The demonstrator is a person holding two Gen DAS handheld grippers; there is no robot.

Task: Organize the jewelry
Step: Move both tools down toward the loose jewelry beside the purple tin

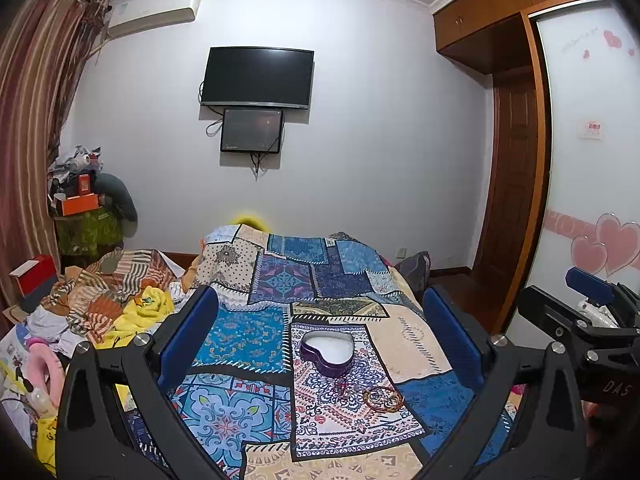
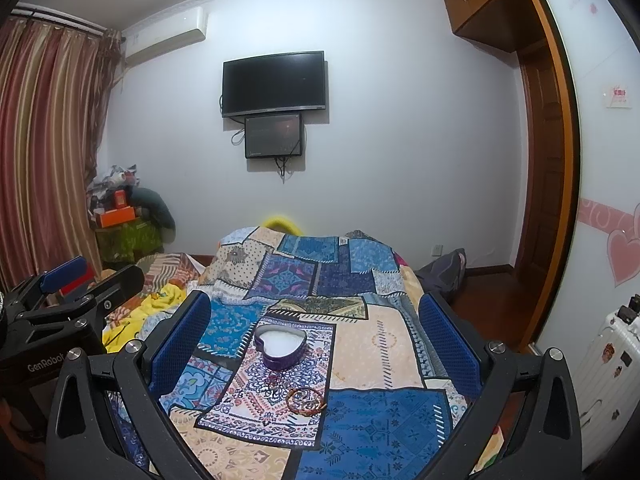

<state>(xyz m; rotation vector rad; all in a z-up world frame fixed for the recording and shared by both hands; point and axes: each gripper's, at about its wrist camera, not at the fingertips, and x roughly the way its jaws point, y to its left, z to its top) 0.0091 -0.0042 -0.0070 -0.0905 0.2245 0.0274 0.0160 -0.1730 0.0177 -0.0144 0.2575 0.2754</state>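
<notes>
A purple heart-shaped tin [image 1: 327, 350] with a white inside lies open on the patchwork bedspread [image 1: 248, 336]; it also shows in the right wrist view [image 2: 281, 346]. In front of it lie a gold-brown bracelet [image 1: 382, 399] [image 2: 306, 400] and a small dark red jewelry piece [image 1: 341, 387] [image 2: 275, 381]. My left gripper [image 1: 320, 312] is open and empty, held above the bed short of the tin. My right gripper [image 2: 316, 312] is open and empty too, beside the left one.
A heap of crumpled clothes [image 1: 116, 300] and papers covers the bed's left side. A TV [image 1: 257, 78] hangs on the far wall. A wooden wardrobe and door [image 1: 516, 184] stand at the right. A white suitcase [image 2: 604, 360] stands at the right.
</notes>
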